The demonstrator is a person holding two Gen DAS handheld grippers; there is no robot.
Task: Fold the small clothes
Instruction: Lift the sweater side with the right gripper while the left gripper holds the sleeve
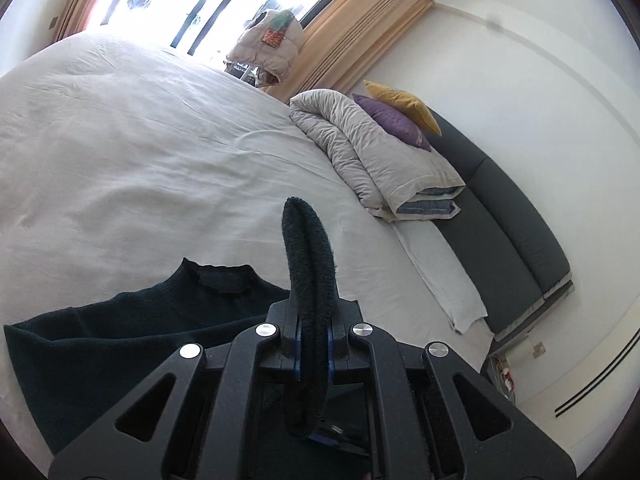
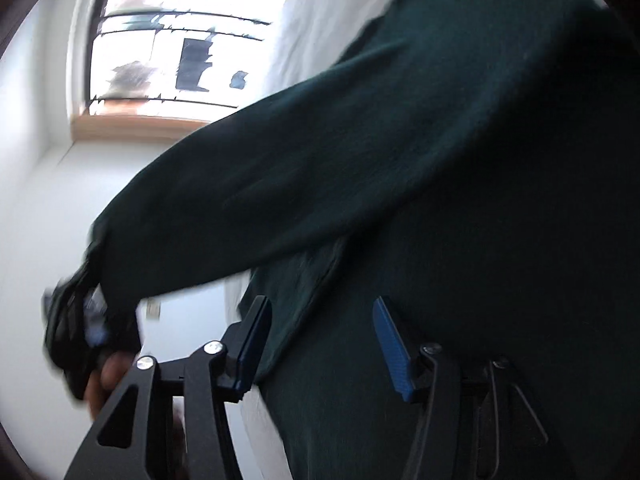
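A dark green knit sweater (image 1: 120, 340) lies on the white bed (image 1: 140, 140), neckline up, at the lower left of the left wrist view. My left gripper (image 1: 314, 320) is shut on the sleeve cuff (image 1: 308, 248), which stands up as a folded loop above the jaws. In the blurred right wrist view the sweater (image 2: 440, 160) fills the right side, and its sleeve (image 2: 240, 208) stretches left to the left gripper (image 2: 96, 308), held by a hand (image 2: 108, 376). My right gripper (image 2: 320, 336) is open. Its blue pads (image 2: 390, 348) stand apart, with the sweater's hem just beyond them.
A folded grey duvet (image 1: 372, 160) lies at the bed's far right, with a purple pillow (image 1: 392, 124) and a yellow pillow (image 1: 404, 104) behind it. A dark padded headboard (image 1: 500, 220) runs along the wall. A jacket (image 1: 268, 44) hangs by the bright window and curtains (image 1: 360, 32).
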